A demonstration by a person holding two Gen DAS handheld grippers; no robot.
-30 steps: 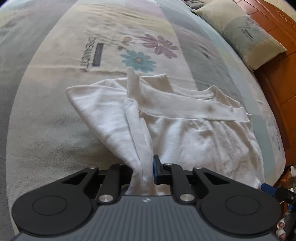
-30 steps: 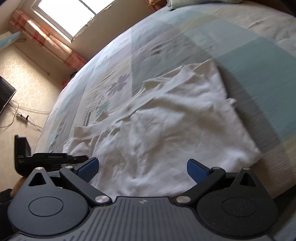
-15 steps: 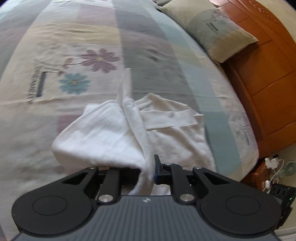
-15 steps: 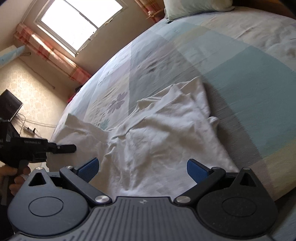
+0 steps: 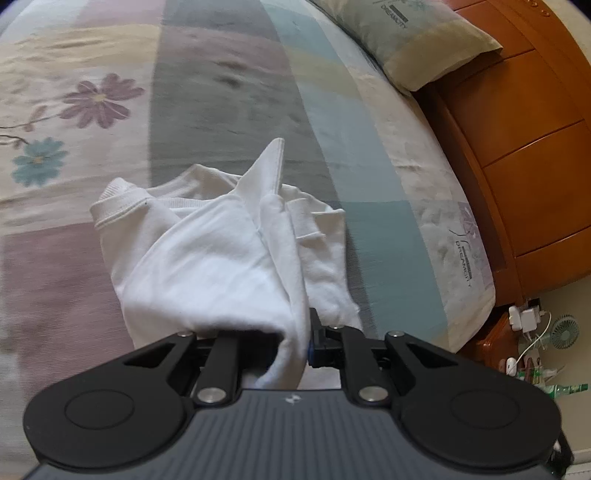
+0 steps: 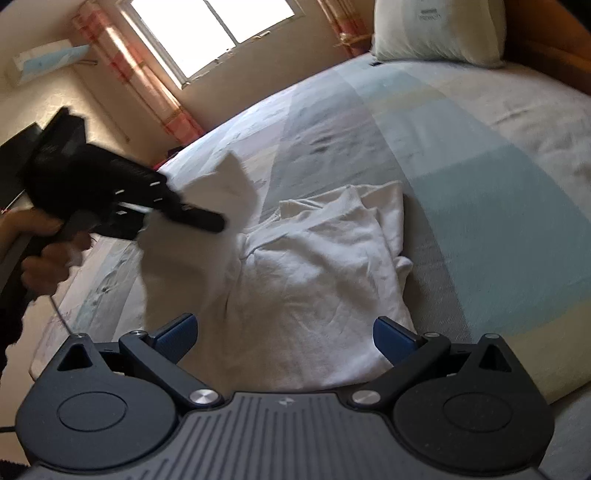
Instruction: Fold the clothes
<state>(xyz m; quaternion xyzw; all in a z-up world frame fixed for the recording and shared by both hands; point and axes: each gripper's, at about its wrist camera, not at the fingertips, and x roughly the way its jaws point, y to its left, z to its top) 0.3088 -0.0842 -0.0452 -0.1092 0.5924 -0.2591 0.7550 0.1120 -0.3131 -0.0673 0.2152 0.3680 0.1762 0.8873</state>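
The left gripper point(image 5: 295, 343) is clamped on a gathered fold of the white shirt point(image 5: 221, 258), its black linkage arms drawn in close and the soft knit bunched thick between them; only a sliver of blue pad shows beside the cloth. From that pinch the fabric rises in a rounded, draped hump, and one pointed corner stands up above the rest. The ribbed collar point(image 5: 118, 208), with its double line of stitching, curls at the far left edge of the garment. The remainder of the shirt lies rumpled on the bedspread point(image 5: 229, 110), a matte quilted cover in broad pastel blocks printed with purple and teal flowers.

In the right wrist view the right gripper point(image 6: 284, 332) hovers just above the near hem with its blue-padded fingers point(image 6: 177, 330) spread wide, nothing between them; the shirt beneath is creased and loosely doubled over itself. The left gripper appears here as a blurred black pistol shape held in a hand point(image 6: 44, 251), lifting a peaked flap of cloth. A glossy orange wooden headboard point(image 5: 524, 147) curves behind a plump pillow point(image 5: 410, 40); a second pillow point(image 6: 436, 33) sits at the far end.
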